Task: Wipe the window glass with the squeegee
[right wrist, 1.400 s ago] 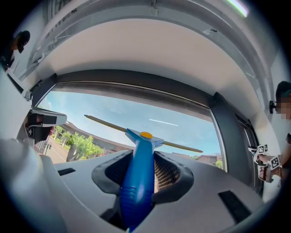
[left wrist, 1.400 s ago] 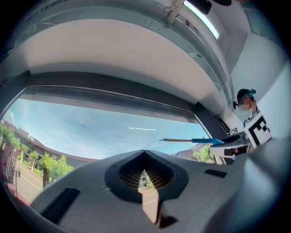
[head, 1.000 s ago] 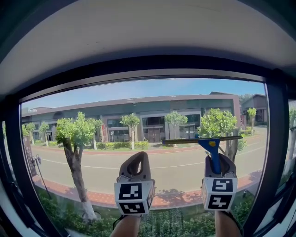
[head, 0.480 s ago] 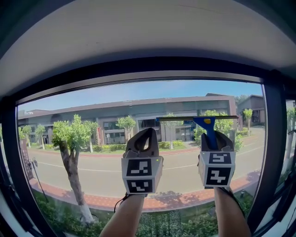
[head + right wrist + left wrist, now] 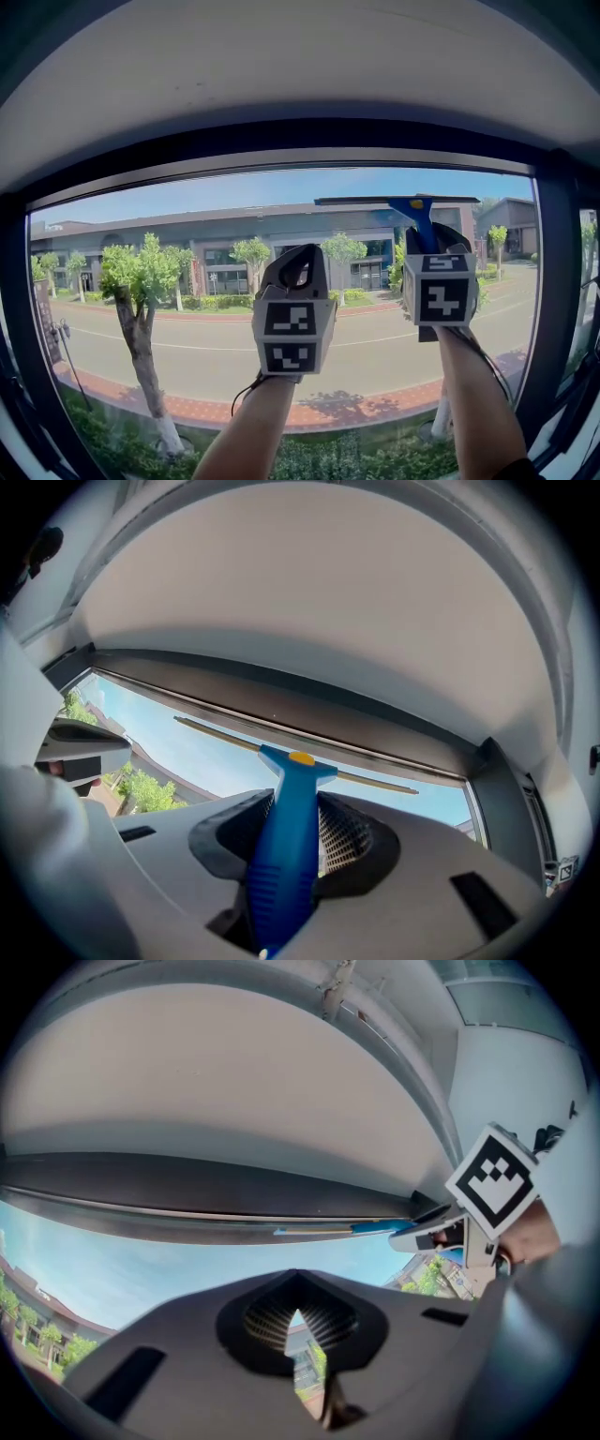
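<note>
The blue-handled squeegee (image 5: 417,217) stands upright against the window glass (image 5: 169,309), its long blade (image 5: 394,200) level just under the dark top frame (image 5: 281,139). My right gripper (image 5: 433,251) is shut on the squeegee's handle (image 5: 286,846), and the blade (image 5: 225,735) runs along the top of the pane. My left gripper (image 5: 295,267) hangs to the left of the right one, a little lower, shut with nothing in it. In the left gripper view its jaws (image 5: 297,1321) meet at the tips, and the squeegee blade (image 5: 323,1231) shows at the right under the frame.
A dark vertical window post (image 5: 555,281) stands close to the right of the squeegee. The pale ceiling soffit (image 5: 300,66) lies above the frame. Through the glass I see trees, a road and a long building.
Both grippers have risen. The squeegee has gone up the glass from mid-pane to just under the top frame. The left gripper has moved up alongside it.
</note>
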`<state>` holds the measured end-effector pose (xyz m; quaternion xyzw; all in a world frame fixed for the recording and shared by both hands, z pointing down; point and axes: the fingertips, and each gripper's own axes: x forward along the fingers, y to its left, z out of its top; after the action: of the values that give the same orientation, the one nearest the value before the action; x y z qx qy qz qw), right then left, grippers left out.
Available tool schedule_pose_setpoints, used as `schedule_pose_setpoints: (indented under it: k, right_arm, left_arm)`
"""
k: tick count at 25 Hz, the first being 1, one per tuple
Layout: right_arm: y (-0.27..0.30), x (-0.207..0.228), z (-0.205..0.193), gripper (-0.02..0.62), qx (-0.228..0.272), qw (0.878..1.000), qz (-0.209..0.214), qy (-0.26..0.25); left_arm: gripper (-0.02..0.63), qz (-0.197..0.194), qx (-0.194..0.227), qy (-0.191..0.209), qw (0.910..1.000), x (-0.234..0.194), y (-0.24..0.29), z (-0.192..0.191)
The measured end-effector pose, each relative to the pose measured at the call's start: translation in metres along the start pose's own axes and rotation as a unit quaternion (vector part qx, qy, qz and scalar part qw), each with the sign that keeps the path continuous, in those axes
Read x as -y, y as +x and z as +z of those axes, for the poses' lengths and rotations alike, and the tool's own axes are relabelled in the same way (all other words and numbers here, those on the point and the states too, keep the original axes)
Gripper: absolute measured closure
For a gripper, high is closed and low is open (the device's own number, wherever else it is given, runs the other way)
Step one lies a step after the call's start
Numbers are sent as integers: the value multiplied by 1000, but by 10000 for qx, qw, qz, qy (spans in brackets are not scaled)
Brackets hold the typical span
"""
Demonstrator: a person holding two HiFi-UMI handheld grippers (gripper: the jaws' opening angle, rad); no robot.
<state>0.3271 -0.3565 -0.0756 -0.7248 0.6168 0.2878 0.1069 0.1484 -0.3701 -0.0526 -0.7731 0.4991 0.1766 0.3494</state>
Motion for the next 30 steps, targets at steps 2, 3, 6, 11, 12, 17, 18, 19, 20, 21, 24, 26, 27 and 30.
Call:
schedule_pose_setpoints:
  k: [2,3,6,11,12,17,18,19,20,21,24,26,27,30]
  right_arm:
    - [9,1,11,456,40,10000,-19,-19]
    - [13,2,15,454,53,10000,-30,-30]
    - [24,4,26,456,57,10000,-56,-52]
    - [39,9,39,456,123,9998,-100,-115]
    - [41,9,41,454,135,9998,-96,-107]
    - [48,6,43,456,78,9998,-71,-169]
    - [48,6,43,454,78,9998,-75,-179]
    - [48,6,42,456,78,9998,-82,-183]
    - [49,7,42,454,79,9998,-91,-184]
    - [49,7,40,456,80,9998,-98,-183]
    - [48,7,37,456,74,9998,-90,-179]
    - [48,7,36,456,65,9998,-93,-177]
    - [47,6,36,456,61,9998,-92,-170]
    - [46,5,33,456,55,9998,-93,-154]
  left_arm:
    - [604,2,25,39,10000,-3,4,4]
    - [606,5,34,47,10000,-4,6,6]
    - [604,-1,28,99,9999,-6,12,9]
    - [604,6,31,166,9999,-7,19,16]
    - [606,16,34,170,9998,-8,19,17]
    - [604,30,10,211,9998,-11,18,15]
    - [606,35,-3,208,9998,-11,18,14]
    - [606,40,-18,192,9998,-12,18,13]
    - [606,44,-33,158,9999,-11,19,12]
    - [606,46,-49,112,9999,-11,19,10]
    - [604,50,-96,24,9999,-10,17,4]
    - [604,43,-113,7,9999,-9,15,1]
    - [605,40,-112,-1,9999,-9,14,0]
    - [604,45,-114,48,9999,-8,10,-2]
